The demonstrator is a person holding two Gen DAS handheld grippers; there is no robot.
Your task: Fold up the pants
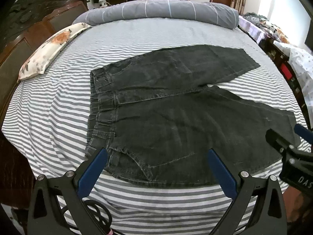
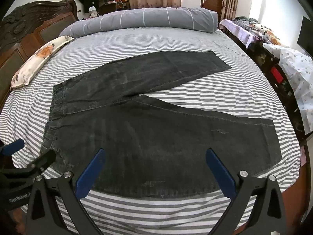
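Dark grey denim pants (image 1: pixel 166 113) lie flat on the striped bed, waistband to the left, both legs spread apart toward the right. My left gripper (image 1: pixel 156 152) hovers open above the near hip area by the waistband, blue fingers (image 1: pixel 92 174) wide with nothing between them. My right gripper (image 2: pixel 155 152) is open too, over the near leg of the pants (image 2: pixel 156 137). In the left wrist view the right gripper shows at the right edge, near the near leg's hem. In the right wrist view the left gripper shows at the left edge, by the waistband corner.
The grey-and-white striped sheet (image 1: pixel 58 117) covers the bed. A floral pillow (image 1: pixel 49 52) lies at the left by the dark wooden headboard (image 1: pixel 19 29). A rolled grey duvet (image 1: pixel 156 11) runs along the far side. Cluttered furniture (image 2: pixel 283 74) stands to the right.
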